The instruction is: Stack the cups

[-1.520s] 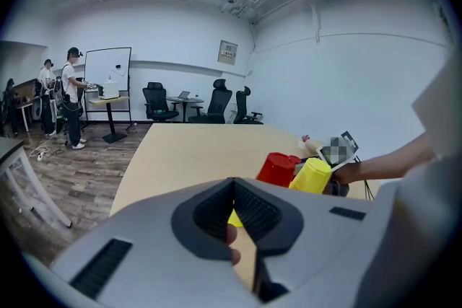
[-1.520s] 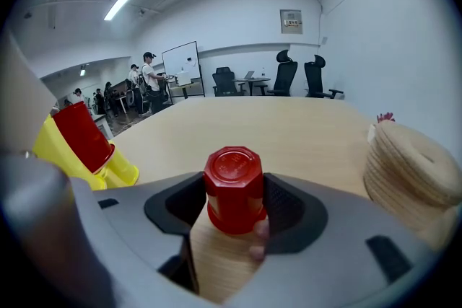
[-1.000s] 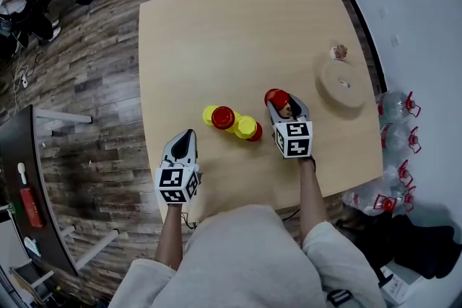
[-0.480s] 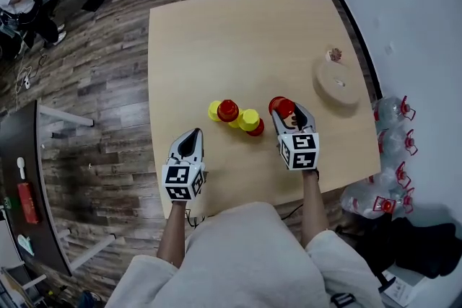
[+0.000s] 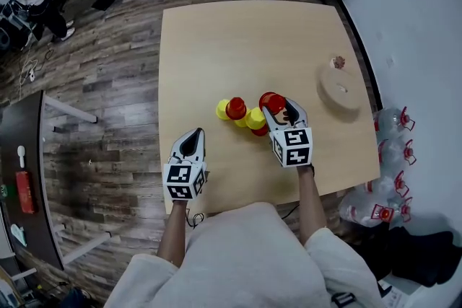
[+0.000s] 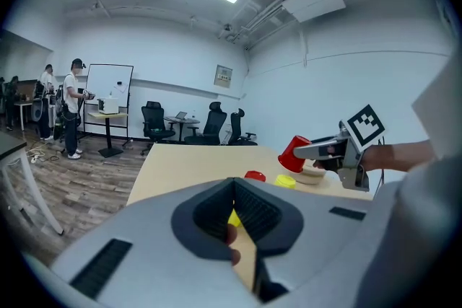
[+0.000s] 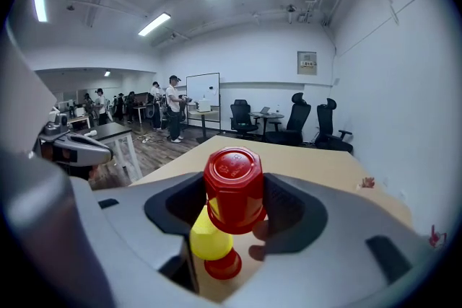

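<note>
Right gripper [image 5: 278, 106] holds red cup [image 5: 272, 102] clear of the pale wood counter [image 5: 216, 40].
Jaws clamp its glossy, faceted plastic wall near the yellow cup [image 5: 254, 119]; embossed base marking unreadable. Left gripper [image 5: 193, 138] jaws together, empty.

Red cup [image 7: 233, 187] inverted, gripped aloft; yellow cups [image 5: 254, 118] and other red cup [image 5: 235, 108] clustered inverted just beside it.
</note>
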Tool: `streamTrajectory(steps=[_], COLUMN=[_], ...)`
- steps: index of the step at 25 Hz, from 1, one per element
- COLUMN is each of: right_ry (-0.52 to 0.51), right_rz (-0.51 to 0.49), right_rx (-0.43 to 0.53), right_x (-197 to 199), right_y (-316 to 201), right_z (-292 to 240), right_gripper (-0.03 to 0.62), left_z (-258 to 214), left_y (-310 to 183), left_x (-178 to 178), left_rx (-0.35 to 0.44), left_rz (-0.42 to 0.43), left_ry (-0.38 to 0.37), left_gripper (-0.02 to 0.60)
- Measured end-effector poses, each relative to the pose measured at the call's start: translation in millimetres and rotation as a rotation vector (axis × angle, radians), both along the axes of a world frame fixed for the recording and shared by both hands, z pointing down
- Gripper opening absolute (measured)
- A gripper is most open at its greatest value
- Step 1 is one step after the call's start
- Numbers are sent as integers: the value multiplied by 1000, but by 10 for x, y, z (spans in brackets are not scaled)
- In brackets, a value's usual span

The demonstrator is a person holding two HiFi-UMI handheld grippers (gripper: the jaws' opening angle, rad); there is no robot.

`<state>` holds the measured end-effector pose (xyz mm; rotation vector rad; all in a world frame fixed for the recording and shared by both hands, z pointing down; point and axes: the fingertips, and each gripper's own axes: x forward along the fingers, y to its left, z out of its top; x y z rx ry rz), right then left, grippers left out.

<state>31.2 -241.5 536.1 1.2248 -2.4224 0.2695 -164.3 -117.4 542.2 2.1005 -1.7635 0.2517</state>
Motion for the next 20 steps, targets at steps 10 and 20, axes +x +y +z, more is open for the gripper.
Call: streamTrajectory(steps=[10,20], right_ry=[9,22], right_rz=[-114,-132], right_rx=[-17,-42], right_x=[-573,-735], right_y=[113,160], right_z=[26,119], right_gripper=[245,247], left_z=[-50,-59], left_y=[143,205], left_x=[-262,-400], left_rx=[13,17], left_rz=[-61,-85], left_ry=[0,3], left_gripper=[9,9])
